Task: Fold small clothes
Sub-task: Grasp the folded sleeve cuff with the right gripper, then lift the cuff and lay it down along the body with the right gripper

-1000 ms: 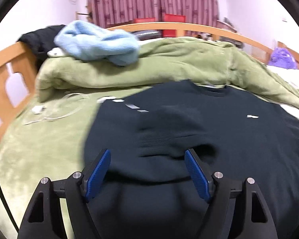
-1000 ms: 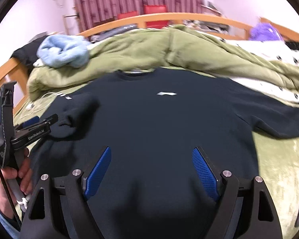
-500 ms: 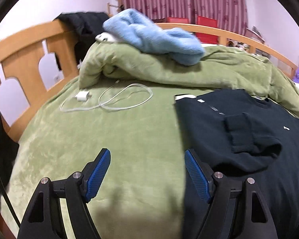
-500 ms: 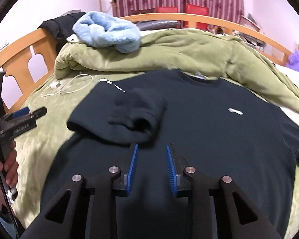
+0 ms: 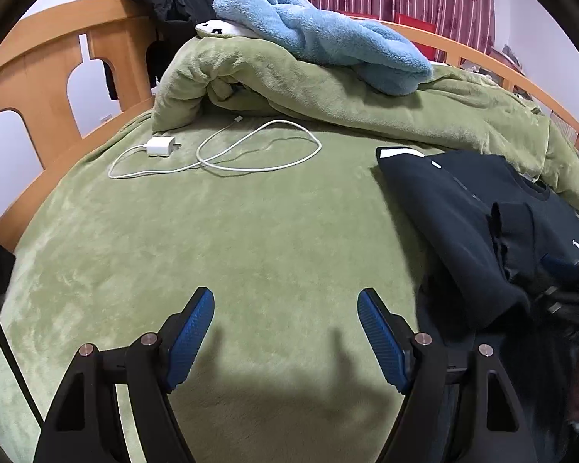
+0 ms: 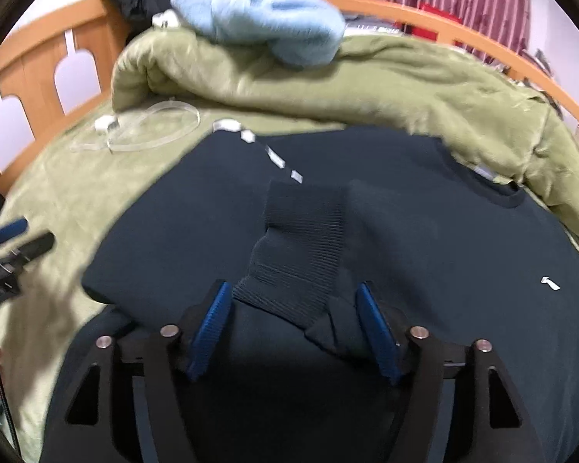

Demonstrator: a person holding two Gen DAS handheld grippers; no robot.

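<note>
Sweatshirt (image 6: 424,239) — a dark one with a small white chest logo — lies flat on the olive-green bedspread (image 5: 220,239), its collar toward the bunched green duvet (image 5: 366,92), one sleeve folded in over the body so the ribbed cuff (image 6: 305,239) rests on the front. The right gripper (image 6: 293,332) stands over that cuff with its blue pads spread; the cuff's lower end lies between them, the right-hand pad close against a fold of cloth, though whether it presses I cannot tell. Its jaws have just been opening — half a second ago they were nearly together above the body of the garment, nothing pinched. The left gripper (image 5: 285,332) hangs wide open over bare bedspread, holding nothing, the sweatshirt off to its right; a second ago it was over the folded sleeve. A white charger and cable (image 5: 212,154) lie near the duvet, a light-blue fleece (image 5: 320,38) on top.
</note>
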